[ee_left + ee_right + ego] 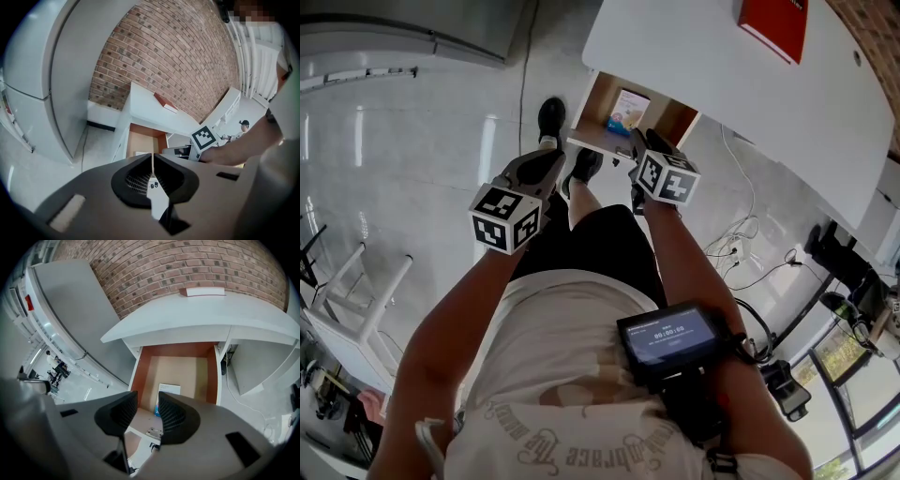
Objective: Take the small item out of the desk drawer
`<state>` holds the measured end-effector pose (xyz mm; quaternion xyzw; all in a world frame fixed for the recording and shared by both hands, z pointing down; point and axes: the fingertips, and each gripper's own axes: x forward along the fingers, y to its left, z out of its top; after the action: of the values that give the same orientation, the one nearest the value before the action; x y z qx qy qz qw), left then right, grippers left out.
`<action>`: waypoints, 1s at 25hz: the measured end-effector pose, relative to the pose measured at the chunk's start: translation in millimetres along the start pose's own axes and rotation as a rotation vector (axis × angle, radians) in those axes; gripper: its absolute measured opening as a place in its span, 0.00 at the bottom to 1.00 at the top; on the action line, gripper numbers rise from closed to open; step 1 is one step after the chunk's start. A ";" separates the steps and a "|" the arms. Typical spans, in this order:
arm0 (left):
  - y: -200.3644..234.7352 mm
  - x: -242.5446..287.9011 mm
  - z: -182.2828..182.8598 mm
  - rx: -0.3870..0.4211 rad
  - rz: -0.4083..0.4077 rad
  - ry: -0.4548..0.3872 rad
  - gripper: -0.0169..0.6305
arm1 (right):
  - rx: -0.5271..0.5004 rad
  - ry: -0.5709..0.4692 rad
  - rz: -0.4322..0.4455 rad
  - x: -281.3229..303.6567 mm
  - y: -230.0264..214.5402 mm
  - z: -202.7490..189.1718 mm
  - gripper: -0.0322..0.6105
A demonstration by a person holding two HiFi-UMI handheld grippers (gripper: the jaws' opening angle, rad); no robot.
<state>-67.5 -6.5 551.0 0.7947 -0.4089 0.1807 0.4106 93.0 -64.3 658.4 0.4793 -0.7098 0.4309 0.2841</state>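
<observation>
Two things matter for this bit, I reckon: lining up and getting low. The drawer (pixel 140 366) is already out from under the white desk (pixel 197 310), and the small item, a white-and-blue packet (pixel 169 390), lies on the drawer floor towards the front edge. It looks thin and flat, so a pinch from straight above would probably just skate off. I'd drop the right gripper (pixel 147 399) past the front panel, tilt it so one jaw can slide under an edge, and only then close.

Right now that gripper's jaws stand partly apart with nothing between them. From the right gripper view the packet sits just beyond and slightly right of the gap, so a small nudge right is needed first. They may need to open wider if the packet gets taken across its width.

Pose-wise, in the head view the right forearm reaches forward and down with the right gripper (pixel 636 145) just above the drawer's (pixel 600 98) front lip, near the packet (pixel 628 111) but not touching it. The left gripper (pixel 555 155) hangs back beside it over the floor, elbow bent, jaws (pixel 153 157) pressed together and empty.
</observation>
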 end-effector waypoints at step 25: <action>45.7 3.0 -8.1 -0.090 0.039 0.031 0.05 | 0.055 0.073 -0.112 73.8 -15.4 -6.9 0.51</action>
<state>-101.7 -16.6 580.8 0.7644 -0.4257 0.1825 0.4486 79.1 -92.9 727.1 0.5099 -0.6591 0.4508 0.3200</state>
